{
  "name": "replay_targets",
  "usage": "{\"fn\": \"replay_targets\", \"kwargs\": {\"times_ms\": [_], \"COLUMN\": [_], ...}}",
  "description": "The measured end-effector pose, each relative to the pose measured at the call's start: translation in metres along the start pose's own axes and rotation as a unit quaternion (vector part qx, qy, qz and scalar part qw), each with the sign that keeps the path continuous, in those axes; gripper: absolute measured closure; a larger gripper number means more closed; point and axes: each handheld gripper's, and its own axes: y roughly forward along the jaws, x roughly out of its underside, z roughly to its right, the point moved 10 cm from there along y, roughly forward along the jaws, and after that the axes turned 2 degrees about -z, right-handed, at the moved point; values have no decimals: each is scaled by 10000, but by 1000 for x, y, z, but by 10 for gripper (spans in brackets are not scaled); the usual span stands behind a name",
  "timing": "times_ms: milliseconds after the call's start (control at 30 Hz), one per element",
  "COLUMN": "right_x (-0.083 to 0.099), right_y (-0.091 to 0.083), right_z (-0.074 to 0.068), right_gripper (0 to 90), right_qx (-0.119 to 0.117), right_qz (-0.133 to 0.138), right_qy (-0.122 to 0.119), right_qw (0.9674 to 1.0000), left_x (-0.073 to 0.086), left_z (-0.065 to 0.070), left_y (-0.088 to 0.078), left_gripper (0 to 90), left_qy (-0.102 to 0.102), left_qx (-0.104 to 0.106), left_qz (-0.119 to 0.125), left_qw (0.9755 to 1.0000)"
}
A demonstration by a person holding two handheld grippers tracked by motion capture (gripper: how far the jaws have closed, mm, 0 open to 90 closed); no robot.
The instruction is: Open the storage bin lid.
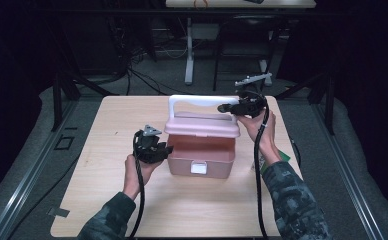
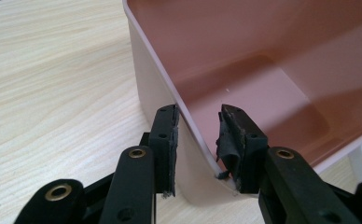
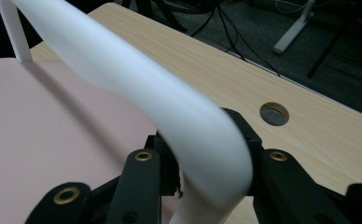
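Observation:
A pink plastic box [image 1: 202, 159] stands mid-table with its lid [image 1: 202, 127] lifted clear of the body. A white handle [image 1: 197, 100] arches over the lid. My left gripper [image 1: 168, 150] is at the box's left end. In the left gripper view its jaws [image 2: 198, 135] straddle the thin box wall [image 2: 151, 70] at a corner, one pad outside and one inside, shut on it. The inside of the box looks empty. My right gripper [image 1: 222, 107] is shut on the handle's right end. In the right gripper view the handle [image 3: 137, 79] runs between its jaws [image 3: 202, 158], above the lid [image 3: 53, 135].
The light wooden table [image 1: 107, 200] has bare room in front of and to the left of the box. A round cable hole [image 3: 274, 114] lies in the tabletop near its far right edge. Beyond the table are dark floor, cables and desk legs [image 1: 189, 60].

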Motion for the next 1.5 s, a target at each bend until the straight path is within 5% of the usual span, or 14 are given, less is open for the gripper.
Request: {"fn": "replay_targets", "kwargs": {"times_ms": [267,600,800,1033,1267,1500], "right_x": [-2,-3,-1,-2,-6,-7], "right_y": [0,2,4,5,6,6], "right_z": [2,2,4,4,7,8], "right_gripper": [692,698,701,706,705,704], "right_qx": [-79,-83,-68,-94,-136,-123], "right_qz": [-33,-56,-148,-170,-117,-172], "right_qy": [76,91,93,97,145,154], "right_qw": [9999,9999,9998,9998,9997,9997], "left_x": [0,-15,-32,-54,-60,-64], "left_z": [-1,1,2,4,6,2], "left_y": [-2,-15,-25,-36,-37,-33], "left_gripper": [529,406,456,551,637,712], "left_qy": [96,337,511,688,982,891], "left_qx": [-52,-158,-260,-570,-772,-1015], "left_qz": [-18,262,633,1145,1189,1254], "left_qw": [9999,9990,9963,9894,9850,9829]}}
